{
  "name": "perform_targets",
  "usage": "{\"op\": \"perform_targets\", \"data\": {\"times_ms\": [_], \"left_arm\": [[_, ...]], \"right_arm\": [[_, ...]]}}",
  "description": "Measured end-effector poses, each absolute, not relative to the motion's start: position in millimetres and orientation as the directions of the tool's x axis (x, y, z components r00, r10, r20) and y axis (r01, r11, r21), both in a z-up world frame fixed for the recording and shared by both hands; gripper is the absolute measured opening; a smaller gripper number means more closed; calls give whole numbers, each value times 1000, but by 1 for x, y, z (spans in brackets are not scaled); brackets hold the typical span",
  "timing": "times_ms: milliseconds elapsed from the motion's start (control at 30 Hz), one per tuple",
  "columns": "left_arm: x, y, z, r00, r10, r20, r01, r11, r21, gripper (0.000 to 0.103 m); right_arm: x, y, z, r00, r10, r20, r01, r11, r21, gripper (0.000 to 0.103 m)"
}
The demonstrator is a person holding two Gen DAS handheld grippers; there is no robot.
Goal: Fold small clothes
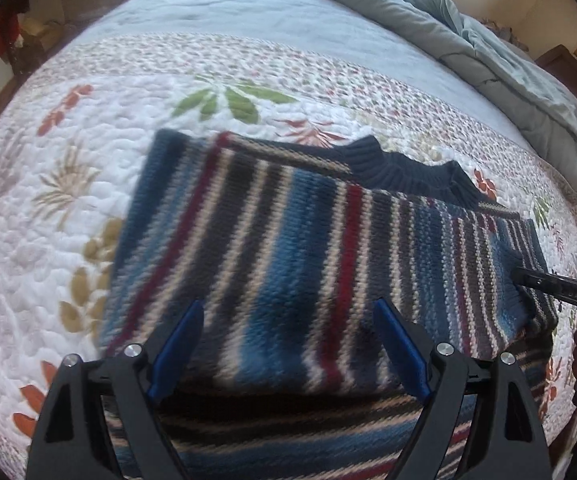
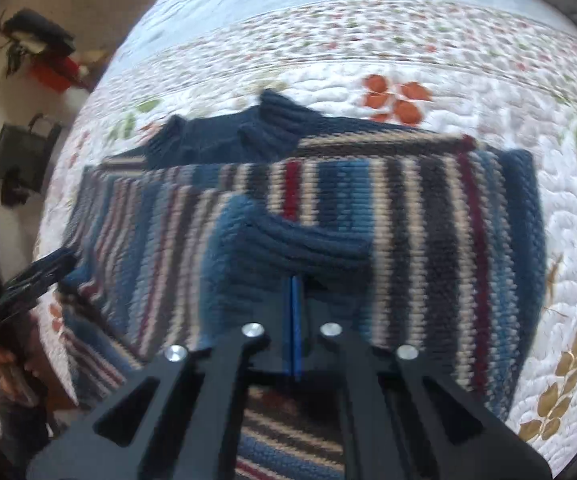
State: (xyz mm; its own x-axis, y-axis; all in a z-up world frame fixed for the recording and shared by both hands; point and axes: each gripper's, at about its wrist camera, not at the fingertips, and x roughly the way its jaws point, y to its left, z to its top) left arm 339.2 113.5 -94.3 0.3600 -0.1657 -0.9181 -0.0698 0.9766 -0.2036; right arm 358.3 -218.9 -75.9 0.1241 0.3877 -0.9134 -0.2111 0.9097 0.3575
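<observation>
Right gripper [image 2: 296,280] is clamping the sweater [image 2: 428,240] sleeve cuff — nearer the collar; left gripper [image 1: 288,340] is hovering wide open, holding nothing.

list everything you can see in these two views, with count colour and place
striped sweater: one, blue, navy, cream and dark red, flat on the quilt
sweater collar: one, navy ribbed, far edge
sweater cuff: one, navy ribbed, pinched in the right tongs
quilt: one, white with leaf and flower prints, covers the bed
duvet: one, grey-blue, bunched at the far right
black bag: one, on the floor, left
left tongs: open, blue pads, over the near hem
right tongs: shut on the cuff
</observation>
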Motion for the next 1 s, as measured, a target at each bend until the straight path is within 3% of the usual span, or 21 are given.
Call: {"op": "perform_targets", "data": {"times_ms": [200,333,433,600,767,800,833,867,933,1000], "left_arm": [[337,108,-86,401,-196,-895,-68,968,-242,87],[337,108,-85,399,-175,-900,-80,971,-224,87],[337,108,-89,380,-193,-905,-90,966,-244,87],[335,99,-93,362,-171,-916,-52,978,-203,87],[339,98,-101,351,-181,-919,-62,975,-216,87],[339,97,-103,348,-185,-919,-64,973,-220,87],[339,96,-105,343,-190,-920,-65,972,-225,87],[339,95,-106,341,-192,-920,-65,972,-227,87],[339,94,-108,342,-187,-921,-59,974,-220,87],[339,95,-108,345,-184,-920,-61,974,-218,87]], "right_arm": [[357,-234,-17,347,272,-898,-273,945,180,0],[369,-262,-25,269,370,-889,-218,923,318,2],[369,-255,-50,204,335,-920,-231,930,287,19],[369,-245,-76,159,433,-887,-202,894,400,62],[377,-229,-94,139,442,-886,-214,887,409,59],[378,-226,-95,140,439,-887,-226,887,404,42],[379,-222,-95,141,434,-890,-239,887,395,34],[379,-219,-95,134,448,-884,-249,879,407,17],[377,-220,-89,122,502,-856,-260,849,461,12],[373,-218,-70,176,477,-861,-313,856,411,11]]}}
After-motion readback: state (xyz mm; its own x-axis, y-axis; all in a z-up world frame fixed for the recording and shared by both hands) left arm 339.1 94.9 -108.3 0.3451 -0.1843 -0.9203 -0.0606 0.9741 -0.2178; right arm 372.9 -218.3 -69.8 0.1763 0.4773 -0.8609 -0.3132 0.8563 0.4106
